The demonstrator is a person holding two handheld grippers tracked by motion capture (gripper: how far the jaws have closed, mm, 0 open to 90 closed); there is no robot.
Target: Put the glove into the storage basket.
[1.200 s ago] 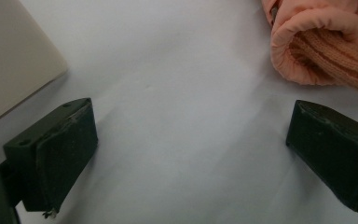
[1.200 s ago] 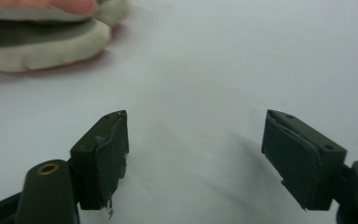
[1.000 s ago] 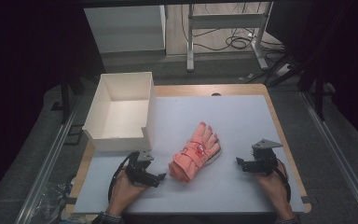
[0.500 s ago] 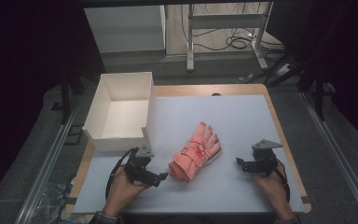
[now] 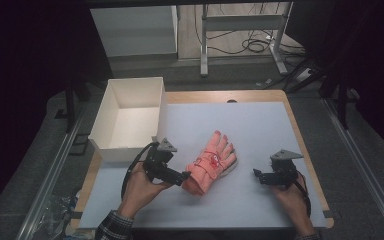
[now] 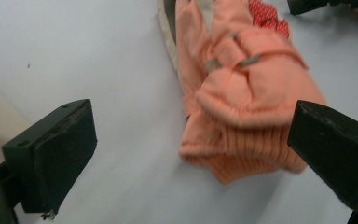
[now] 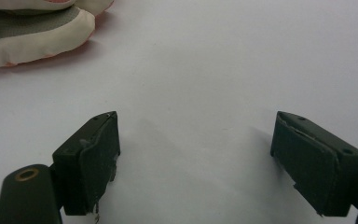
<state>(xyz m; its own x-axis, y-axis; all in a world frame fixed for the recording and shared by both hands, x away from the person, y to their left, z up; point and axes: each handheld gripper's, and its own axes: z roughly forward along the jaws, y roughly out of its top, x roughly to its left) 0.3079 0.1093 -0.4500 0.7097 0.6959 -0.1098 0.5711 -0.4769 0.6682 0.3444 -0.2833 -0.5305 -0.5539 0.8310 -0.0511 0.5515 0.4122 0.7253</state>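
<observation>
Salmon-pink winter glove (image 5: 210,167) lying flat on the pale grey table mat (image 5: 250,125), a little below the centre of the high view, fingers pointing toward the upper right, ribbed cuff toward the lower left. Small red patch on the back of it; cream and grey palm edge peeking out along its right side.

Left gripper (image 5: 184,176) held just left of the cuff in the lower-left middle of the high view, tips at or almost at the knit edge; contact impossible to confirm. Jaws spread wide in the left gripper view, holding nothing, with the cuff (image 6: 242,154) lying between them, nearer the right jaw.

Right gripper (image 5: 256,174) low at the right of the high view, well apart from the glove, pointing left toward it. Jaws wide open and empty in the right gripper view, bare mat between them, cream glove edge (image 7: 32,39) at the upper left corner.

White open box (image 5: 130,120) at the upper left of the mat.
</observation>
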